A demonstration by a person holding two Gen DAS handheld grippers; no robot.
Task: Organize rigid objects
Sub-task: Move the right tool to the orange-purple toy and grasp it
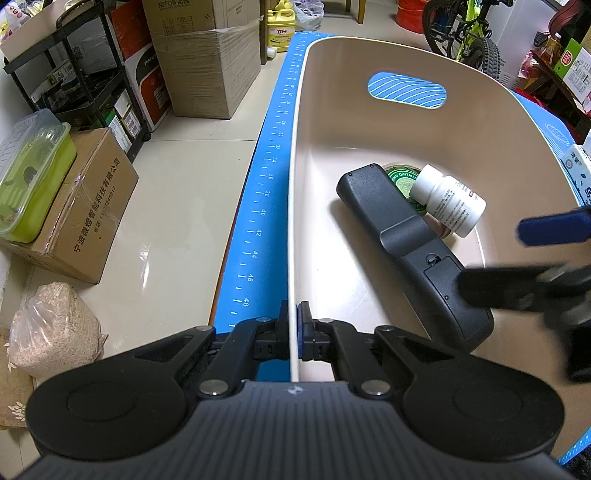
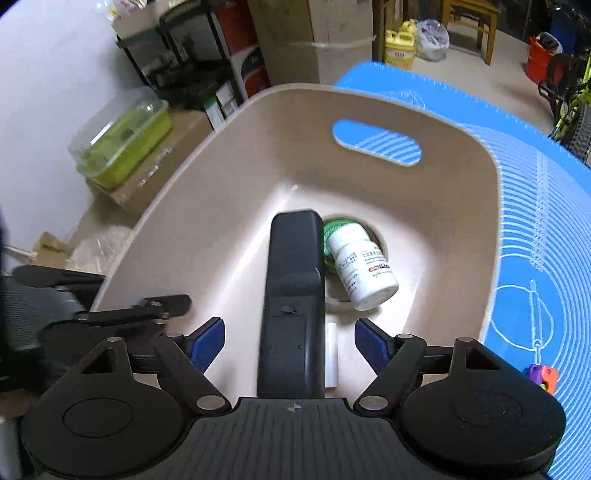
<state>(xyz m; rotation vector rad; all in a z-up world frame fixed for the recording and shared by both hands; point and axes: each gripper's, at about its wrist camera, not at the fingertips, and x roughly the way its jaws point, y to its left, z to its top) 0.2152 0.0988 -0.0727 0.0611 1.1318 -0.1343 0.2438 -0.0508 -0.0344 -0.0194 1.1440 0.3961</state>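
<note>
A beige plastic basket [image 1: 332, 110] stands on a blue mat [image 1: 266, 177]. In it lie a black remote control [image 1: 410, 247], back side up, a white pill bottle [image 1: 448, 199] on its side and a green round tin [image 1: 400, 181]. My left gripper [image 1: 293, 325] is shut on the basket's near rim. My right gripper [image 2: 290, 343] is open above the basket, with the remote [image 2: 291, 295] lying between and below its fingers; the bottle [image 2: 364, 269], the tin [image 2: 332, 236] and a small white stick [image 2: 331, 354] lie beside it.
Cardboard boxes [image 1: 207, 62], a black shelf rack [image 1: 81, 74], a green lidded container [image 1: 33, 173] and a bag of grain [image 1: 55, 332] stand on the floor to the left. A bicycle [image 1: 469, 33] is at the back right. A small purple-orange toy [image 2: 543, 374] lies on the mat.
</note>
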